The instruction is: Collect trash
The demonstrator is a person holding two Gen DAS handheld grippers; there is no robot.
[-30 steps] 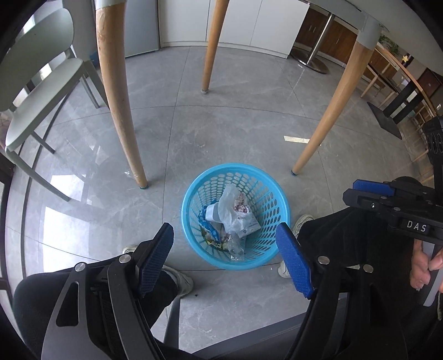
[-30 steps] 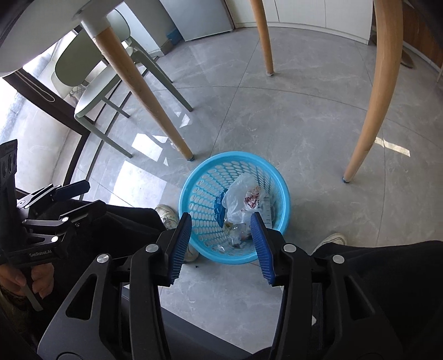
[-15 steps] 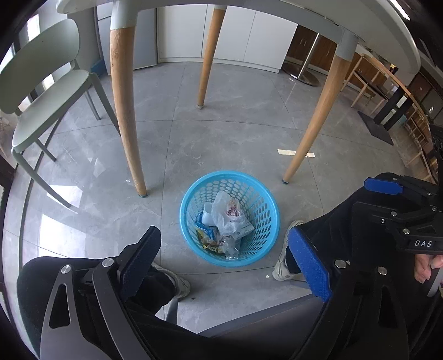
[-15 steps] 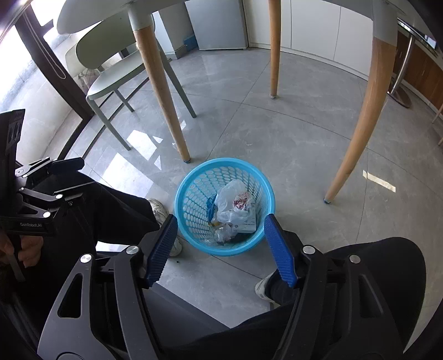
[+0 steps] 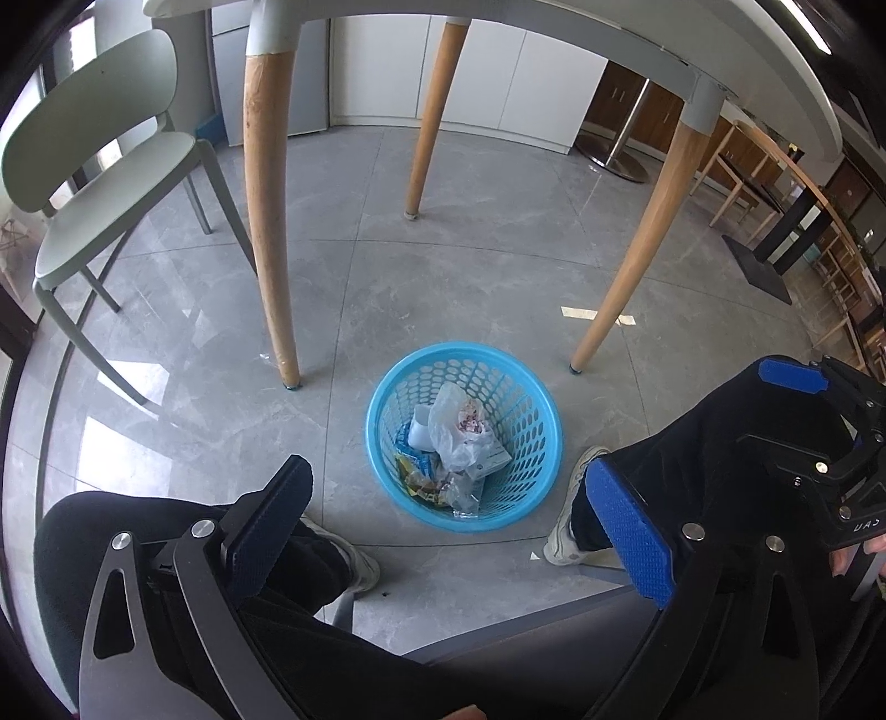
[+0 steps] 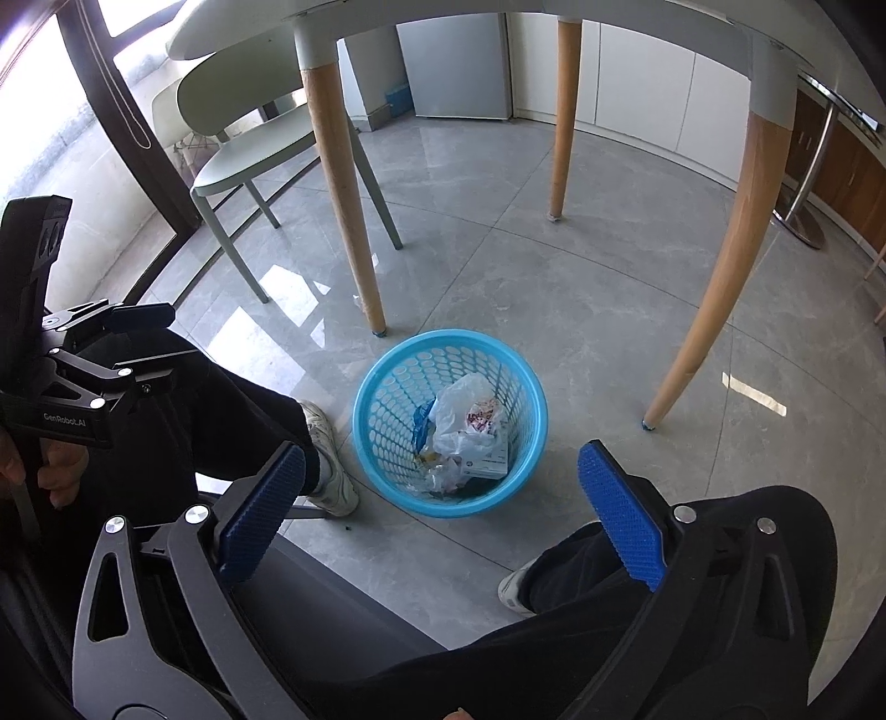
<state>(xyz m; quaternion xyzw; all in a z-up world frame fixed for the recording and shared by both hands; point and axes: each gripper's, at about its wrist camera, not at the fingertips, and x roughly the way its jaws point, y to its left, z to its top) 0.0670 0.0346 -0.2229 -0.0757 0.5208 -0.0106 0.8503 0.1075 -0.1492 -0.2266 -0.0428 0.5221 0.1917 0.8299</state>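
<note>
One blue basket (image 5: 464,435) stands on the grey floor (image 5: 470,277) between the person's shoes, under the desk (image 5: 609,44). It holds the trash (image 5: 462,437): a crumpled clear bag with red print on top, a white cup beside it, wrappers beneath. The right view shows a white printed card (image 6: 487,462) low in the basket (image 6: 449,421), and a blue wrapper against the wall.

Both tongs are above the basket, pointing down, with nothing between their blue pads. The left tongs (image 5: 448,526) are spreading wide and the right tongs (image 6: 443,509) are likewise spreading, empty.

The left view catches the right tongs (image 5: 797,387) side-on over the person's dark trouser knee, with fingers on the handle at the frame edge. The right view shows the left tongs (image 6: 138,315) the same way, gripped by a hand (image 6: 50,471).

A pale green chair (image 5: 99,183) stands left of the wooden desk legs. Only the left view shows brown benches (image 5: 775,183) far right; only the right shows a dark window frame (image 6: 127,122).
</note>
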